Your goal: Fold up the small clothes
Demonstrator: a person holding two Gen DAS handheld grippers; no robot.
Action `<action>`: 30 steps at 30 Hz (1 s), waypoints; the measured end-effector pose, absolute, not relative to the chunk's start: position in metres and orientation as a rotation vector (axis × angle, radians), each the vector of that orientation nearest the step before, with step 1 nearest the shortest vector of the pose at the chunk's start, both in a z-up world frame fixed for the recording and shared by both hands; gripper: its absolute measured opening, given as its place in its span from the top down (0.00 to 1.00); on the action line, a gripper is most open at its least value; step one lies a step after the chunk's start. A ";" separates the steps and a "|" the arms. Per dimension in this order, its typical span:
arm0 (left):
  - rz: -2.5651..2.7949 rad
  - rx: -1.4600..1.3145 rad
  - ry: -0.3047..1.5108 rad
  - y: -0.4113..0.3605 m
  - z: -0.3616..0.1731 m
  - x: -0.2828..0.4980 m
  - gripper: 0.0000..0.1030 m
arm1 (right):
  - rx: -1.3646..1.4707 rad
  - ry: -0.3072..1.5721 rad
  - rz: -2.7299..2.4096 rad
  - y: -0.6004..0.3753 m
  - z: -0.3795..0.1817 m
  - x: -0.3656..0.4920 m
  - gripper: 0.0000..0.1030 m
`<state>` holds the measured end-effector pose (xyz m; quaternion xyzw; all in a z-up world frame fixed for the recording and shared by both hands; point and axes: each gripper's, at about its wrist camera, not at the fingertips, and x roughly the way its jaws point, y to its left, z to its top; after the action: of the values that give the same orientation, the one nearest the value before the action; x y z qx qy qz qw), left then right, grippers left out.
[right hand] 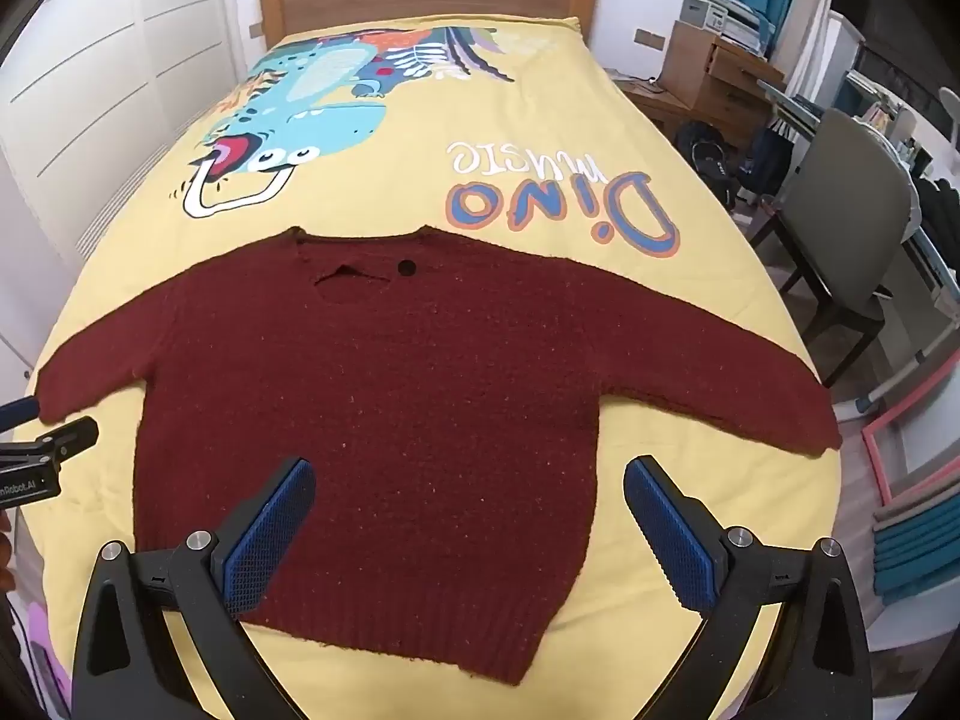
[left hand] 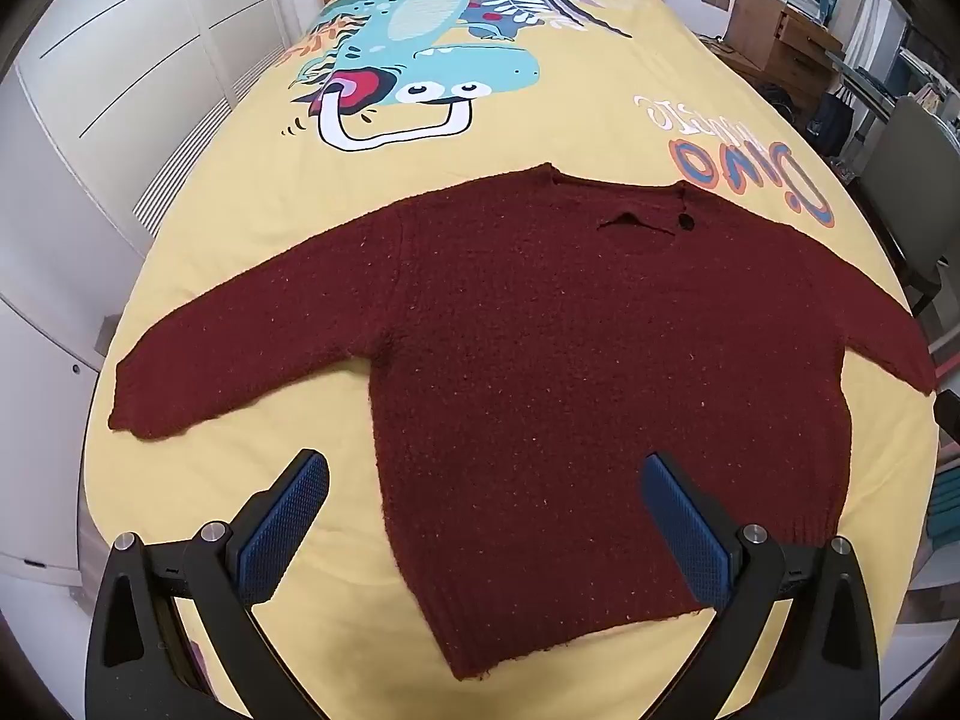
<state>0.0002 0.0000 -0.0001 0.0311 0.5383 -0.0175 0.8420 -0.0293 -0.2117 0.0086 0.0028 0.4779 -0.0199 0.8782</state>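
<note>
The sweater (left hand: 540, 372) lies flat on the bed (left hand: 600, 120), filling the centre and lower half of both frames, collar toward the top of the frame, hem toward the bottom. Both sleeves are spread outward. No fold has been made yet.

The left tool (left hand: 485, 483) is spread wide and holds nothing; it hangs over the hem's left corner at lower centre of the left view. The right tool (right hand: 469, 480) is likewise spread wide and empty, over the lower body of the sweater. Whether either tool touches the knit cannot be judged from these views; they appear to be clear of it.

Risks from this state:

- Single-layer pinch. The knit is thick and loose. A shallow grasp may catch only the top layer, so front and back separate and the fold bunches.
- Sleeve overhang. In the left view the sleeve (left hand: 900, 324) at right of frame reaches close to the bed edge. Dragging the body could pull it over the side.
- Uneven lift. If the two tools rise at different rates, the hem skews and the fold line runs crooked.
- Cover drag. A deep pinch may also catch the bed cover and shift the garment.
</note>
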 end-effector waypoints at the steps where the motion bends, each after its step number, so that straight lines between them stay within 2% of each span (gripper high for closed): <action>1: -0.037 0.067 1.133 0.000 0.000 0.000 0.01 | -0.007 0.999 -0.044 -0.211 0.008 -0.029 0.01; 30: -0.043 0.053 1.133 0.003 -0.001 0.001 0.01 | -0.030 1.025 -0.049 -0.209 0.000 -0.033 0.01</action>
<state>0.0008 0.0030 -0.0008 0.0251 0.5366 -0.0205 0.8432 -0.0326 -0.2088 0.0002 -0.0144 0.4904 -0.0236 0.8711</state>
